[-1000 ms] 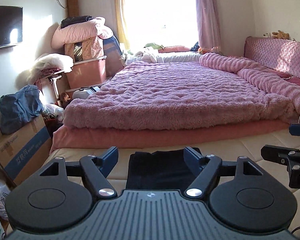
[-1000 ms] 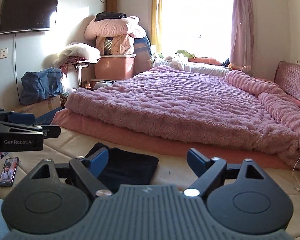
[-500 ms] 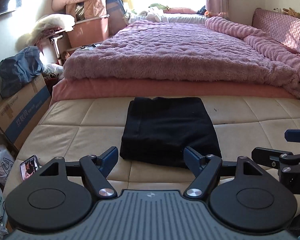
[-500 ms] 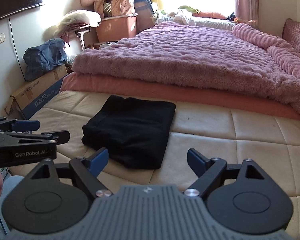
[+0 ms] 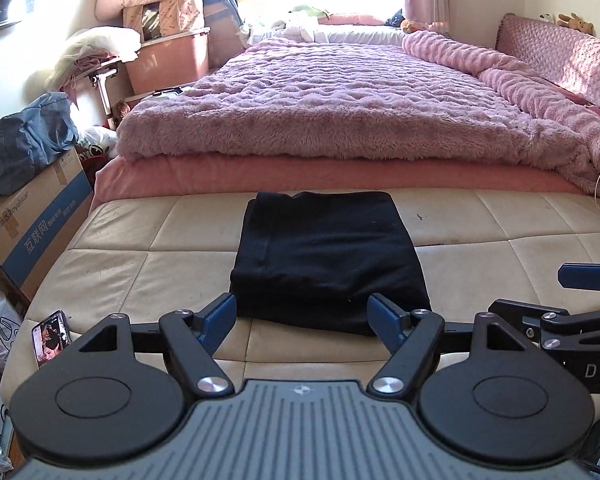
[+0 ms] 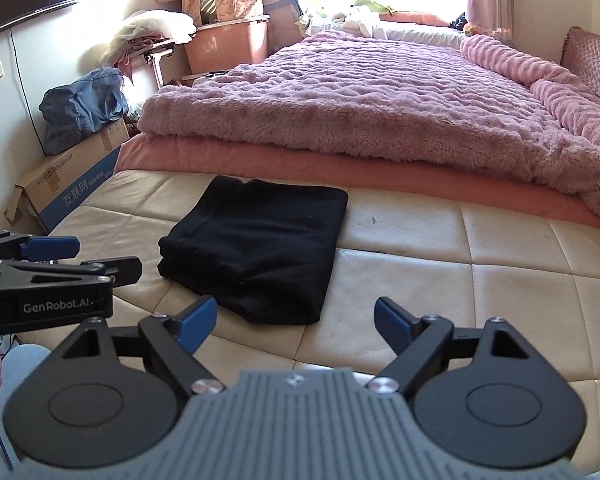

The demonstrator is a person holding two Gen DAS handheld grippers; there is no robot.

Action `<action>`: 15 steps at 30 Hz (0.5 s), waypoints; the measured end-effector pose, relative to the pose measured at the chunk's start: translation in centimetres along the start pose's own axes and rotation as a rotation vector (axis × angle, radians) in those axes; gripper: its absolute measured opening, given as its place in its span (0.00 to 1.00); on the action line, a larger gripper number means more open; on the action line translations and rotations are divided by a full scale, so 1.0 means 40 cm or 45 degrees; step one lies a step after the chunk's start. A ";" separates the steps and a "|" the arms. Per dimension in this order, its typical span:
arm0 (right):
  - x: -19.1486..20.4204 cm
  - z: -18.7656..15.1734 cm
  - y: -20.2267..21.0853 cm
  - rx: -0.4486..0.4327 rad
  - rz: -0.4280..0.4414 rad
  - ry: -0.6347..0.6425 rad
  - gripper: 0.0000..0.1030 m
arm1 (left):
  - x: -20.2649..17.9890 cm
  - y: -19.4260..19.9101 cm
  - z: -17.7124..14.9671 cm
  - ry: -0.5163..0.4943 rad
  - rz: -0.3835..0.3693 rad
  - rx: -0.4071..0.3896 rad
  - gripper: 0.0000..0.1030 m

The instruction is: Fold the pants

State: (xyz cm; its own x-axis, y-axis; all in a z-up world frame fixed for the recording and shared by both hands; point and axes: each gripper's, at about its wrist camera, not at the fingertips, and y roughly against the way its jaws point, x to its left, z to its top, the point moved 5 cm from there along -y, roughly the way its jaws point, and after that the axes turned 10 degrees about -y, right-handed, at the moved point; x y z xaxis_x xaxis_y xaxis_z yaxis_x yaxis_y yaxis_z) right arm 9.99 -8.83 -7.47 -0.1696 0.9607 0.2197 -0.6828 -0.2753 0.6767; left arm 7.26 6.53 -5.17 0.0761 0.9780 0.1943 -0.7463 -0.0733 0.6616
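Pants [image 5: 328, 264] folded, ahead of both jaws | left gripper [image 5: 302, 318], right gripper [image 6: 294, 322] wide open, empty | only square loose edges.

Both grippers share one build. The left gripper [image 5: 302, 318] and right gripper [image 6: 294, 320] have black linkage arms with silver screws, round black discs, a ribbed grey housing and blue-padded jaws. White "GenRobot.AI" lettering marks the left gripper's side.

The left tongs [image 5: 302, 320] are gaping wide at the lower centre, gripping nothing. The right tongs [image 6: 294, 318] are likewise spreading wide and empty, sitting level, beside each other.
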 end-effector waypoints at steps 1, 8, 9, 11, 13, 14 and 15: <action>0.000 0.000 0.000 0.000 0.000 0.001 0.80 | 0.000 -0.001 0.000 0.001 0.001 -0.002 0.85; 0.003 -0.002 0.005 -0.012 0.002 0.013 0.80 | 0.002 0.004 0.005 0.000 0.001 -0.009 0.85; 0.003 -0.002 0.006 -0.012 0.003 0.013 0.80 | 0.003 0.005 0.005 -0.001 0.001 -0.010 0.85; 0.002 -0.003 0.008 -0.014 0.003 0.010 0.80 | 0.004 0.006 0.007 0.000 -0.001 -0.011 0.85; 0.001 -0.003 0.010 -0.017 0.002 0.009 0.80 | 0.005 0.008 0.009 -0.001 -0.001 -0.014 0.85; 0.002 -0.003 0.012 -0.019 0.002 0.009 0.80 | 0.005 0.008 0.009 -0.001 -0.002 -0.014 0.85; 0.002 -0.003 0.013 -0.019 0.002 0.009 0.80 | 0.005 0.009 0.009 -0.002 -0.003 -0.015 0.85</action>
State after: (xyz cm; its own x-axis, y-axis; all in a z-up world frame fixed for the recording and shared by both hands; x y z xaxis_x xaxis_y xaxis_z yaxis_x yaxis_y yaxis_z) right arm 9.53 -8.89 -7.19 -0.1754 0.9606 0.2157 -0.6934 -0.2760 0.6656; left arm 7.25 6.62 -4.62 0.0785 0.9779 0.1939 -0.7536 -0.0691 0.6537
